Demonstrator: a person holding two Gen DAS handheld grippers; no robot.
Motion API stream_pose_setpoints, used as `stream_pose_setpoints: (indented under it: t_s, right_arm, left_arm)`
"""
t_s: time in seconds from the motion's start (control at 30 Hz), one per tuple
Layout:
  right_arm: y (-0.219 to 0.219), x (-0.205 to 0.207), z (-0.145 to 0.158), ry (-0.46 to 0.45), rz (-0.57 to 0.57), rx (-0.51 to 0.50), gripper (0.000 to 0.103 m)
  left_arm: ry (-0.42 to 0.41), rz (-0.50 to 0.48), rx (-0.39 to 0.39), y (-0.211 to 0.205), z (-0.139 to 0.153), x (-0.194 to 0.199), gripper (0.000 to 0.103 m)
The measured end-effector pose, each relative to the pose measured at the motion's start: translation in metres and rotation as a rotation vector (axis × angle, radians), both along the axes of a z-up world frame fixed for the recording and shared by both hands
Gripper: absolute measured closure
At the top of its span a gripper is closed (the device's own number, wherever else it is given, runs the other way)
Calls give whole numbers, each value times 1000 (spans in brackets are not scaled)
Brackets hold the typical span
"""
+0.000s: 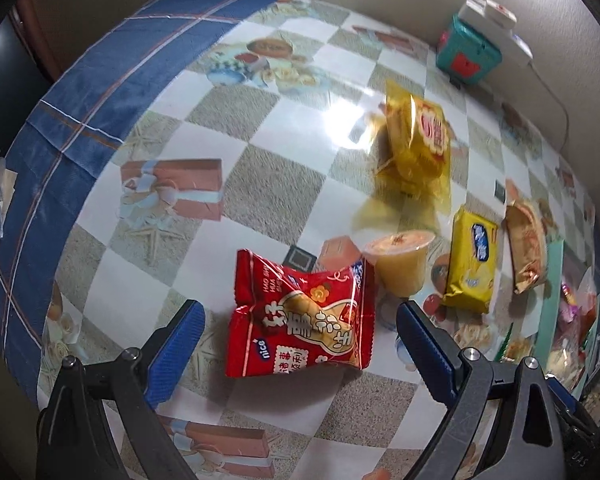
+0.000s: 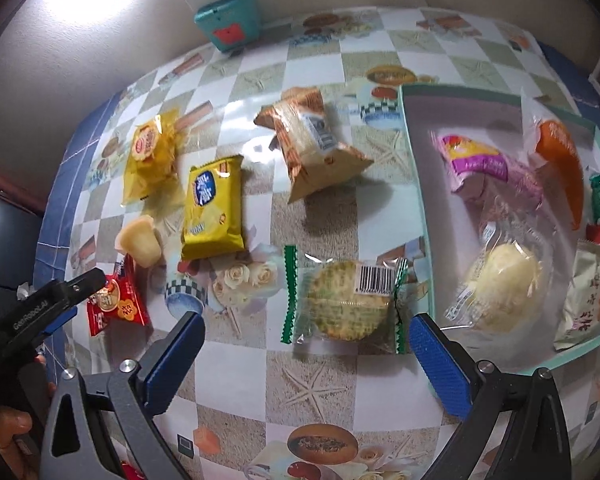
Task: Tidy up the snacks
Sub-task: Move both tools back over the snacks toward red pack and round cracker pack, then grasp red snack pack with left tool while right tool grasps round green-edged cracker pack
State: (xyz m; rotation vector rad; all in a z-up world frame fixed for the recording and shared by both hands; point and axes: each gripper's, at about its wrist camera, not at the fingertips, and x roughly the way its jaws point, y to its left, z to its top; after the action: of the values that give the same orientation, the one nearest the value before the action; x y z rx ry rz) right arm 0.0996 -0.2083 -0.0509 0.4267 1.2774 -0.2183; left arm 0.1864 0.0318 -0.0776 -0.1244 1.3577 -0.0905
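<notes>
Both grippers are standing wide apart and gripping nothing. Left gripper (image 1: 300, 320) is hanging over the red snack packet (image 1: 300, 316), which is lying flat on the counter (image 1: 260, 128) between the blue pads, not touching them. Right gripper (image 2: 306, 334) is hanging over the round cracker in clear wrap (image 2: 342, 302), also untouched between its pads.

Taking the mint-rimmed tray (image 2: 416, 168) as the landmark: the cracker is lying just beside its left wall. The brown-wrapped sandwich biscuit (image 2: 312, 140) is lying near it, further to the left. The yellow biscuit pack (image 2: 214, 208), the jelly cup (image 2: 140, 240) and the yellow cake packet (image 2: 152, 152) are lying well apart from it, and the red packet is farthest. Inside the tray, several wrapped snacks are lying, among them a pale round bun (image 2: 504, 280).
</notes>
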Motion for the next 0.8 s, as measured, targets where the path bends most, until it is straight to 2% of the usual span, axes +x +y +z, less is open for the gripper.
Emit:
stream_pose_setpoints:
  t_s: [0.27,0.5,0.8]
  right_arm:
    - [-6,-2,-11,34,-8,73,0]
    - [-5,0,-23,73,-11,56,1]
    - [-4,3,-27,86,-27,4,10]
  left_arm:
    - [42,-33,38,-12,-18,2,6]
    - [65,-22,27,-14,-30,9,6]
    - [83,7,19,-13,-45,16,6]
